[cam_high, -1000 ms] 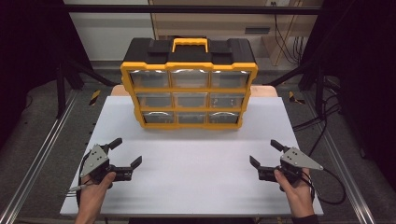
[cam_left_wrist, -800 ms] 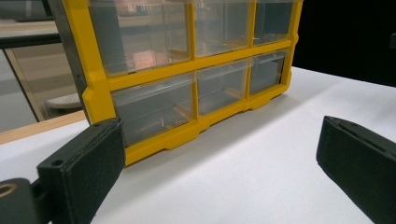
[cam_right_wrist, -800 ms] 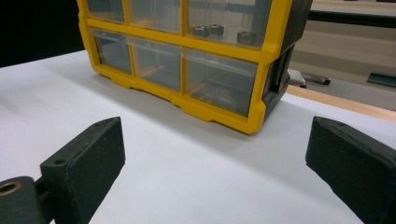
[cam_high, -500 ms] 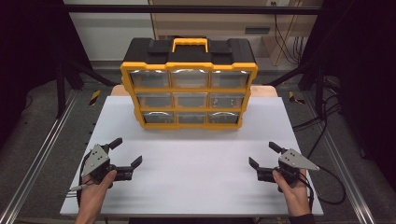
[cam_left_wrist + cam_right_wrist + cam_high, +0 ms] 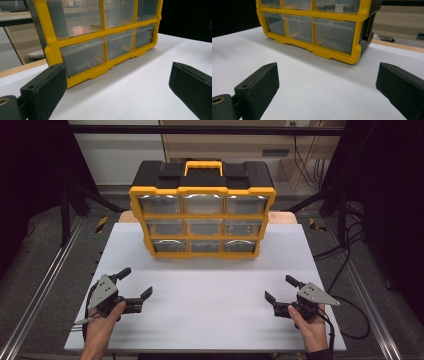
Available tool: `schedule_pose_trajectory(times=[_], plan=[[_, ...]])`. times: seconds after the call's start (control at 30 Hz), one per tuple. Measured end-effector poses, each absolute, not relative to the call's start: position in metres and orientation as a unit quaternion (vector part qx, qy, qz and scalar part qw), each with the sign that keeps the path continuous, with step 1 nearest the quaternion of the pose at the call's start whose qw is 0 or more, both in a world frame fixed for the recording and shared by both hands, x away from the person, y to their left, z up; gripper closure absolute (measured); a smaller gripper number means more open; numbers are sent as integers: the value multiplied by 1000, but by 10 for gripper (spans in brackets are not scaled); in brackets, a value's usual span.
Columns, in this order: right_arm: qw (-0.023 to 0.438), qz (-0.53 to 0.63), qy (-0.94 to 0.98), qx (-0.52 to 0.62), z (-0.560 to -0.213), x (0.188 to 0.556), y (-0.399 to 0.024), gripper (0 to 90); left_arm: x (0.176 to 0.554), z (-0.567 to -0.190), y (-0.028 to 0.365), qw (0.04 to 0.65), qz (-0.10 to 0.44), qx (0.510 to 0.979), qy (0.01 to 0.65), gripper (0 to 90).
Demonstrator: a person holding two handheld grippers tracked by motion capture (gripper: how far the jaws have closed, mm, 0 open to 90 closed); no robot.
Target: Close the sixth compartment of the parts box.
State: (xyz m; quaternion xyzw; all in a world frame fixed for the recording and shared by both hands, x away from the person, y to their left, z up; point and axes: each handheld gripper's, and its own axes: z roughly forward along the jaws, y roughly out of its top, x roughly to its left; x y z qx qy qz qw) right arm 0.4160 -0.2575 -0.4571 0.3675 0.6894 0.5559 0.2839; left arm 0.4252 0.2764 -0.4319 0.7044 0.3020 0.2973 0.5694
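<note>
A yellow and black drawer organizer (image 5: 202, 210) with a yellow handle stands upright at the far middle of the white table (image 5: 210, 290); its clear drawers are all closed. In the left gripper view the organizer (image 5: 100, 35) rises close ahead, and in the right gripper view the organizer (image 5: 317, 27) shows its lower right corner. My left gripper (image 5: 134, 282) rests low at the near left, open and holding nothing. My right gripper (image 5: 280, 288) rests at the near right, also open and holding nothing. The left gripper (image 5: 117, 82) and right gripper (image 5: 327, 85) jaws stand wide apart over bare table.
Metal rails (image 5: 45, 285) run along both sides of the table. Cables (image 5: 350, 255) lie on the floor at the right. A wooden board edge (image 5: 287, 215) shows behind the organizer. Bare white surface lies between the grippers and the organizer.
</note>
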Motion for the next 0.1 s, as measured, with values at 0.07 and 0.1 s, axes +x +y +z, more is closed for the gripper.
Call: schedule_pose_trajectory(times=[0.07,0.1], plan=[[287,554,688,370,-458,417,-257,54,426,-432,276,569,296,706,302,15],[283,554,686,377,-459,416,-257,57,426,-432,276,569,296,706,302,15]])
